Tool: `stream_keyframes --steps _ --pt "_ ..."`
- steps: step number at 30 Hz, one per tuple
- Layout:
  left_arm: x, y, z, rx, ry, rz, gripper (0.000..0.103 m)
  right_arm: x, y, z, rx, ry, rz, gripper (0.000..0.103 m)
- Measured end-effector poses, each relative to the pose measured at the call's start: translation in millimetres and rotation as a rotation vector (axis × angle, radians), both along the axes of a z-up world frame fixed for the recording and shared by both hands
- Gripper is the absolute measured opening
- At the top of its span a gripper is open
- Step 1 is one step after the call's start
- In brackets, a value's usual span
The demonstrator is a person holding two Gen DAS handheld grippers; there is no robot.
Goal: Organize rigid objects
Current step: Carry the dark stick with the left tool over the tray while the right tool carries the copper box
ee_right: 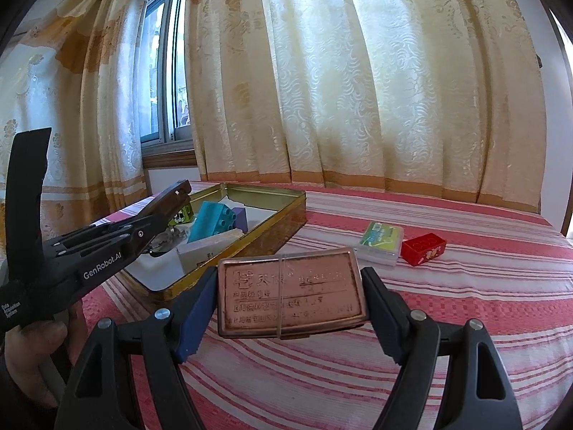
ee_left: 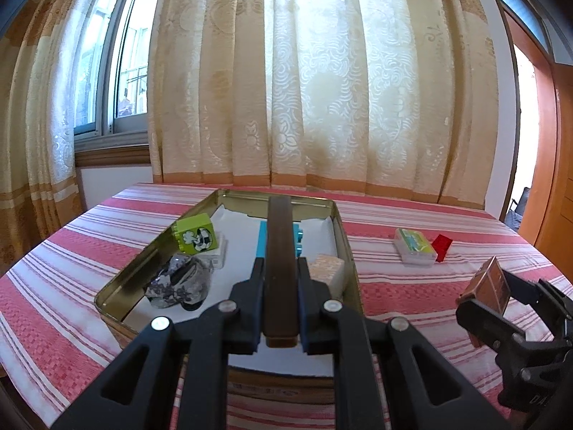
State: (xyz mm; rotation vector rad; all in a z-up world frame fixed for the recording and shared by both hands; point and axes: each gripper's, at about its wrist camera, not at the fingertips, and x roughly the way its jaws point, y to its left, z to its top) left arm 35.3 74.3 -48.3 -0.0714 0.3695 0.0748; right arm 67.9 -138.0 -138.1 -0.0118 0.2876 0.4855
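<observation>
The left gripper (ee_left: 281, 276) is clamped tight on a thin dark brown slat (ee_left: 281, 251) that stands on edge between its 2 blue pads and runs forward past the fingertips, over the open gold tin (ee_left: 343, 236). The right gripper (ee_right: 290, 302) has its jaws spread wide but filled: both pads press the short ends of a copper-coloured plate (ee_right: 290, 292) with stamped characters and a thin band around its middle, held flat-faced toward the camera above the striped tablecloth (ee_right: 465, 304), just beside the tin's near right corner.

The tin sits toward the left side of the tabletop and holds a green printed block (ee_left: 197, 238), a crumpled grey-and-black lump (ee_left: 175, 285), a turquoise brick (ee_right: 211, 220), a purple piece (ee_right: 239, 216) and a pale block (ee_right: 204, 247). Well to the right of the tin, near the far right part of the tabletop, lie a clear plastic case (ee_right: 379, 243) and a red brick (ee_right: 424, 249), touching or nearly so. A hand (ee_right: 32, 351) grips the left gripper's handle
</observation>
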Motion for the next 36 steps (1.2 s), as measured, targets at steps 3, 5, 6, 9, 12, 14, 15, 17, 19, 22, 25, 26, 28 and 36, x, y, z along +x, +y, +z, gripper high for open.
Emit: stream_keyframes --steps 3,5,6,9,12,14,15,17,19,22,25,26,28,36 --pt "-1 4 0 -0.003 -0.001 0.007 0.013 1 2 0 0.0 -0.001 0.005 0.079" --pt "-1 5 -1 -0.005 -0.001 0.01 0.013 1 2 0 0.0 -0.001 0.008 0.079" --pt "-1 5 -1 -0.005 -0.001 0.011 0.013 1 3 0 0.0 -0.001 0.01 0.079" --pt "-1 7 -1 -0.005 0.0 0.015 0.013 1 5 0 0.0 -0.002 0.016 0.079" --pt "-1 9 -1 -0.009 0.001 0.019 0.013 0 8 0 -0.003 -0.003 0.021 0.079" --pt "-1 11 -1 -0.012 0.001 0.022 0.013 -1 10 0 -0.005 -0.005 0.024 0.079" --pt "-1 12 -1 -0.012 0.001 0.024 0.013 -1 11 0 -0.007 -0.005 0.027 0.079" --pt "-2 14 -1 -0.012 0.001 0.029 0.013 -2 13 0 -0.009 -0.007 0.031 0.079" --pt "-1 15 -1 -0.015 0.002 0.031 0.013 -3 16 -1 -0.011 -0.008 0.037 0.079" --pt "-2 18 0 -0.016 0.001 0.038 0.013 -4 20 0 -0.016 -0.01 0.045 0.079" --pt "-2 22 0 -0.019 0.0 0.044 0.013 -3 24 0 -0.021 -0.01 0.054 0.079" --pt "-3 23 0 -0.02 0.001 0.047 0.013 -3 25 0 -0.022 -0.009 0.058 0.079" --pt "-3 25 0 -0.023 0.0 0.052 0.013 -3 28 0 -0.023 -0.008 0.065 0.079" --pt "-3 35 0 -0.029 0.002 0.072 0.013 -6 43 0 -0.04 -0.012 0.095 0.079"
